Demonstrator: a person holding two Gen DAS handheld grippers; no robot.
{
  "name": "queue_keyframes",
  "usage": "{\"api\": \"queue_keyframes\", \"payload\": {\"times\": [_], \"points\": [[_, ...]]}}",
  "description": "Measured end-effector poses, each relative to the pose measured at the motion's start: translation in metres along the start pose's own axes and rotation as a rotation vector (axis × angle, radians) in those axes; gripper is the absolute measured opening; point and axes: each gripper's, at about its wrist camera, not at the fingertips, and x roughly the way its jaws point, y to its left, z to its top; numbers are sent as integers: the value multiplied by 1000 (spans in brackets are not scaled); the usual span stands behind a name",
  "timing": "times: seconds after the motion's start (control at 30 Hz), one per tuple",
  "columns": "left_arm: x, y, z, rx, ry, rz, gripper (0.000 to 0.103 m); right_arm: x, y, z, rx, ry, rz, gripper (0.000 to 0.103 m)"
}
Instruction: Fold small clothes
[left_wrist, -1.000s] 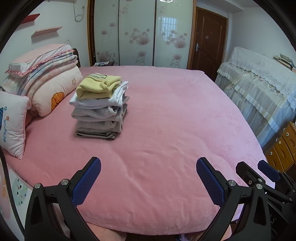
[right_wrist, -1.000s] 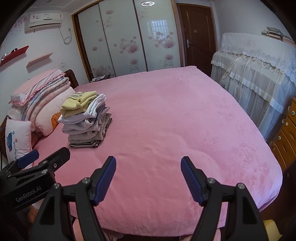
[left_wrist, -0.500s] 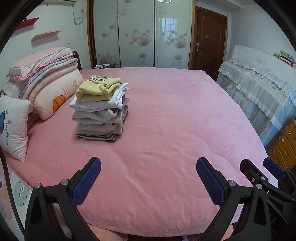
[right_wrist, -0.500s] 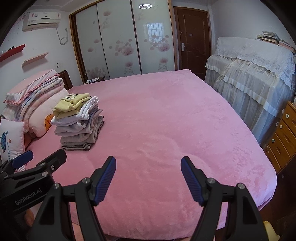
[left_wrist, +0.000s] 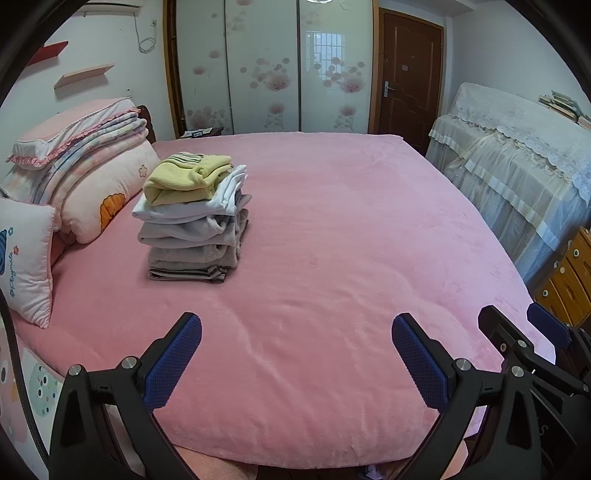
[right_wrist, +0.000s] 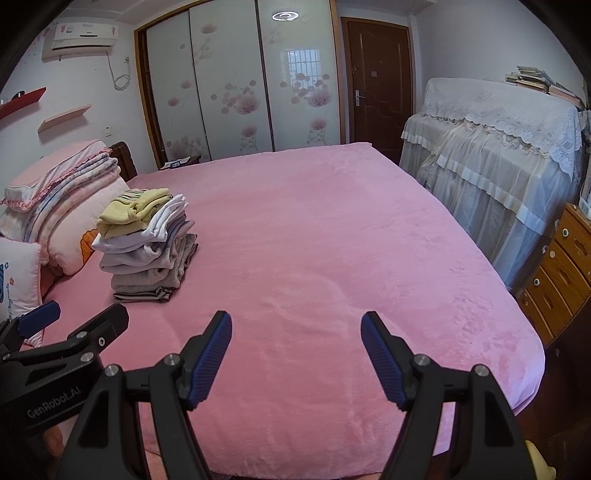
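Bedroom with floral sliding wardrobe doors (left_wrist: 266, 66); wide bed under a plush pink blanket (left_wrist: 351, 258) fills both views; neat stack of folded small clothes (left_wrist: 195, 218) sits on the blanket's left part, near the pink pillows and folded quilts (left_wrist: 85, 166); rolled yellow garment (left_wrist: 184, 179) on top, white and grey pieces beneath; left gripper (left_wrist: 295, 354) hangs over the near bed edge, jaws spread wide, empty; right gripper (right_wrist: 295, 354) just beside it, likewise gaping, holding nothing; both well apart from the stack.

Home bedroom — pink-covered bed (left_wrist: 332, 258), pillows (left_wrist: 26, 258), floral sliding wardrobe (left_wrist: 266, 66), wooden door (right_wrist: 376, 81), wall air conditioner (right_wrist: 83, 38)
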Motion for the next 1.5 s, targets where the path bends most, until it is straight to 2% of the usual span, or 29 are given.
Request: {"api": "queue_keyframes", "payload": {"times": [1.5], "points": [[-3, 1, -9, -23, 38, -11, 102, -1, 1, -1, -4, -1, -5, 73]]}}
